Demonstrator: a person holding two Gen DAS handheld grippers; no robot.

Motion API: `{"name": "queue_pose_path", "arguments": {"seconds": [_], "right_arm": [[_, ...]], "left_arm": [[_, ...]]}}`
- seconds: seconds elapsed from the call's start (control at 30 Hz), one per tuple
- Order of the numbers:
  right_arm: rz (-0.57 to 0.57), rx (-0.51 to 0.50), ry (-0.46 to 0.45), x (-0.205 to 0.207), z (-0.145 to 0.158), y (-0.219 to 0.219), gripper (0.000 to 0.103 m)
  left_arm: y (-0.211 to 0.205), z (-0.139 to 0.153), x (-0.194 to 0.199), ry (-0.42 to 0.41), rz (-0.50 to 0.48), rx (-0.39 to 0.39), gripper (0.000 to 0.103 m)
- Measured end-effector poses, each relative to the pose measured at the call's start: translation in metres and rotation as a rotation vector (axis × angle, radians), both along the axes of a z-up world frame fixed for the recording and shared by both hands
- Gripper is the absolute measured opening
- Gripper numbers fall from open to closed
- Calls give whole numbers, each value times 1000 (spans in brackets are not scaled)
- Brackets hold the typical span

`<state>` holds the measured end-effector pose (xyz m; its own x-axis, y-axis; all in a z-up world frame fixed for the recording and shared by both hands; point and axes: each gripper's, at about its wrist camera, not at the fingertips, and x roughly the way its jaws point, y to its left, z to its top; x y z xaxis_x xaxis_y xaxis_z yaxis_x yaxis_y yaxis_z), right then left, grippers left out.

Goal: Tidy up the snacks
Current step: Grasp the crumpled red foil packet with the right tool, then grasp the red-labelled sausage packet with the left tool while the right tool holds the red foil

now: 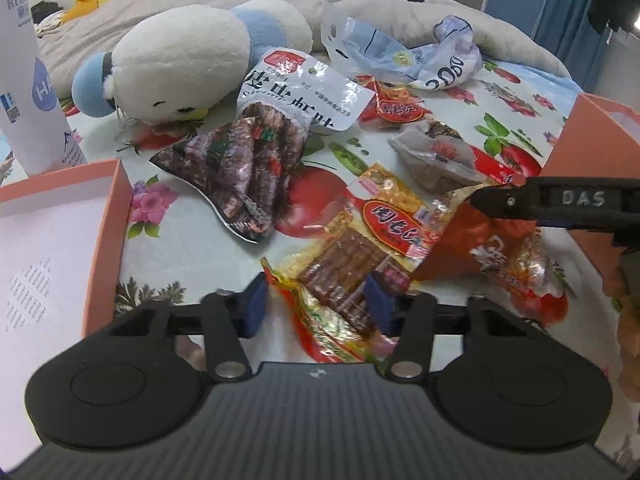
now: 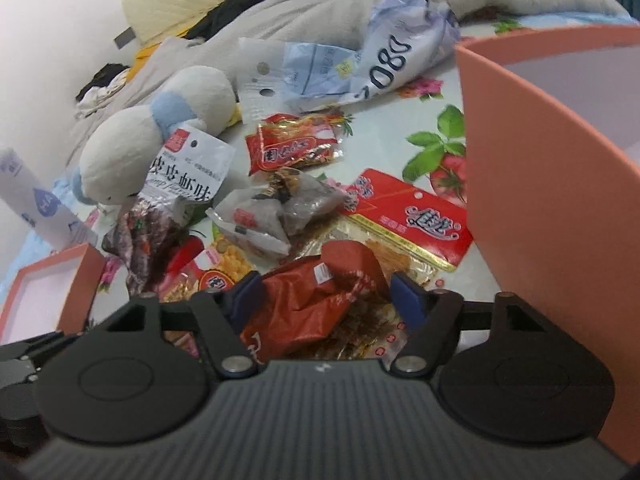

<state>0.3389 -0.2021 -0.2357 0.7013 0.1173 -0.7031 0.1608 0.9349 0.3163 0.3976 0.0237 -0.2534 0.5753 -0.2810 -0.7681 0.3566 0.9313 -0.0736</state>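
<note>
Two packets at once: I'm pinching the yellow snack packet (image 1: 340, 276) in my left tool (image 1: 316, 304) and the red pouch (image 2: 320, 300) in my right tool (image 2: 324, 300), each heading for an orange box (image 2: 540, 200).

Glossy crinkled plastic snack packets (image 1: 340, 264) lie by a fluffy plush toy (image 1: 172, 68), matt cardboard box (image 2: 560, 184)

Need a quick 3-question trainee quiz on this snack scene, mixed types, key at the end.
1. True or false: the plush seal lies inside a box.
2. What lies between the fingers of the left tool? A: a white bottle. B: the yellow packet of brown strips. C: a crumpled blue-white bag.
3. Short answer: how many pink boxes show in the left wrist view?

Key: 1 false, it lies on the printed cloth; 2 B; 3 two, one on each side of the snacks.
</note>
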Motion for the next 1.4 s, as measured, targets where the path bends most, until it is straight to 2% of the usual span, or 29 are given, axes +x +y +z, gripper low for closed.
{"name": "queue_pose_path", "arguments": {"seconds": [0.03,0.1,0.13,0.3,0.37,0.4,0.47,0.6,0.9,1.13,1.3,1.4], "right_arm": [[6,12,-3,0,0,-1,60],[19,29,-8,-2,2,-2,53],[24,26,-10,-4,3,-1,49],[73,-50,-60,-23,19,9,44],[80,-68,-78,-35,25,10,42],[86,-69,-79,-40,28,9,27],[97,-59,-82,-51,31,9,27],[123,-68,-84,-76,34,10,27],[136,-85,-92,-137,41,7,27],[164,-142,-100,-177,41,8,27],[179,-145,-97,-200,40,5,28],[198,-145,-102,-213,41,6,28]], "left_arm": [[-2,0,-3,-2,2,-5,43],[-6,1,-7,-6,14,-13,36],[-7,1,-9,-7,21,-17,34],[-9,2,-22,-26,58,-18,30],[-8,3,-29,-27,86,-19,21],[-6,4,-32,-20,96,-30,14],[-4,4,-41,-10,111,-17,4],[-2,4,-63,-8,115,-10,3],[-5,9,-107,40,152,-66,3],[-9,14,-140,83,160,-108,3],[-11,23,-157,73,148,-102,3],[-11,30,-167,77,157,-130,3]]}}
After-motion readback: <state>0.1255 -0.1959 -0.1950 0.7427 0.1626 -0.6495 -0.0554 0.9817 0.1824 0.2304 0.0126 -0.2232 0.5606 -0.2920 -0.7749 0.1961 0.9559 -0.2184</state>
